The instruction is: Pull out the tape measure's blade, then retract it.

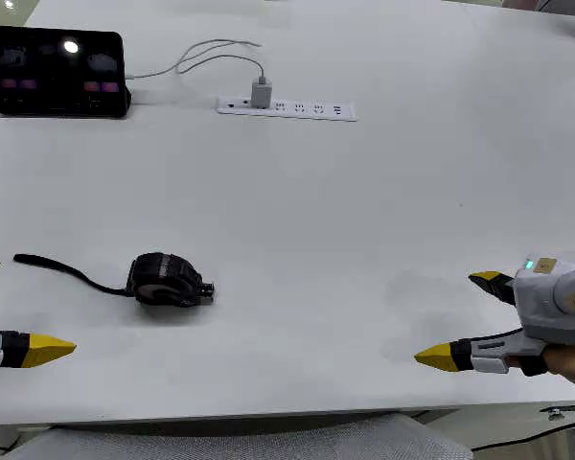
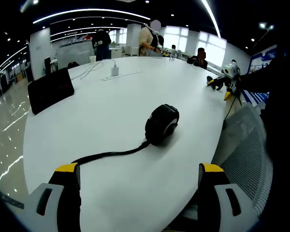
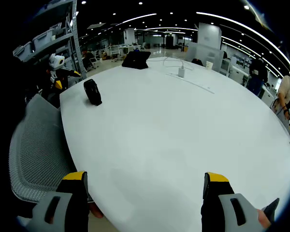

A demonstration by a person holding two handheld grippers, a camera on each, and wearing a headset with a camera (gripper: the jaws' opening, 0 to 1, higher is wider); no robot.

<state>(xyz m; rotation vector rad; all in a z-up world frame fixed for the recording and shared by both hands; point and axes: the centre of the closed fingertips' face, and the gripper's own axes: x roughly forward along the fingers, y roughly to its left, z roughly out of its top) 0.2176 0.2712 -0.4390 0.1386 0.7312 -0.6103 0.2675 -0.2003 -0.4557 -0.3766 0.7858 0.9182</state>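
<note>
Tape measure: black, round-cased tape measure (image 1: 168, 280) lying on its side on the near-left part of the table, apart from both grippers; seen too in the left gripper view (image 2: 162, 123) and far off in the right gripper view (image 3: 92, 92).
Strap: thin black wrist strap (image 1: 62, 270) trailing from the case toward the left gripper, flat on the tabletop (image 2: 111, 154).
Left gripper (image 1: 36, 305): yellow-tipped jaws spread wide, holding nothing, near the strap's free end (image 2: 139, 169).
Right gripper (image 1: 445, 317): jaws wide apart and empty, well away at the table's near-right edge (image 3: 145, 177).
Table: smooth, glossy white table (image 1: 364, 211), curved edge.
Far side: white power strip (image 1: 286, 107) with a white charger (image 1: 261, 93) and looping pale cable (image 1: 206, 53); dark glossy tablet screen (image 1: 57, 72) propped at far left.
Chair: grey mesh chair (image 3: 31, 145) at the near edge.
Room: open office, ceiling light strips, people standing in the background.
</note>
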